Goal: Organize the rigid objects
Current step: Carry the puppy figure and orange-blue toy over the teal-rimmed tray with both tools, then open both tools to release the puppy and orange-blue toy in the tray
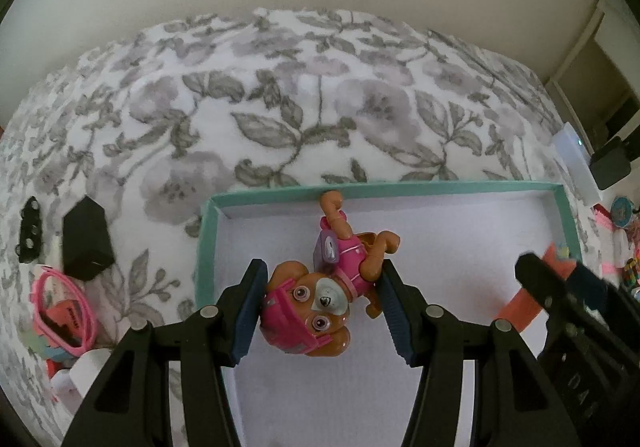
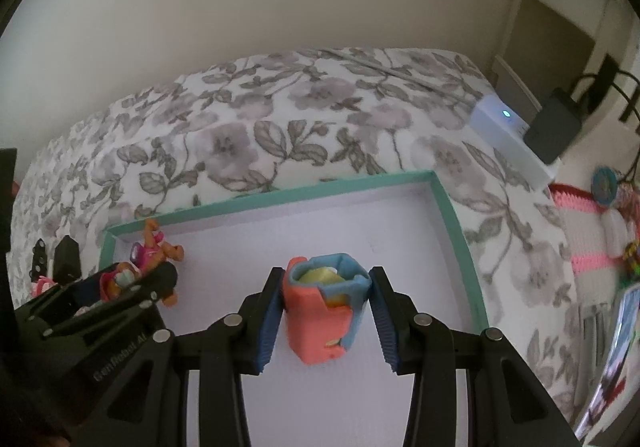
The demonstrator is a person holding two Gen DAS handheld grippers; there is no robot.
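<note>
A teal-rimmed shallow box (image 1: 280,194) with a white floor lies on a floral bedspread; it also shows in the right wrist view (image 2: 456,223). My left gripper (image 1: 320,317) is shut on a brown puppy figure in pink (image 1: 320,299), held over the box's left part; the figure also shows in the right wrist view (image 2: 154,253). My right gripper (image 2: 324,321) is shut on a coral and blue toy block with a yellow inside (image 2: 324,307), over the box's middle. The right gripper also shows at the right of the left wrist view (image 1: 560,287).
Left of the box lie a black block (image 1: 86,239), a black strip (image 1: 29,235) and pink glasses (image 1: 66,311). At the bed's right edge are a white device with a light (image 2: 508,135), a black adapter (image 2: 554,127) and small colourful toys (image 2: 616,231).
</note>
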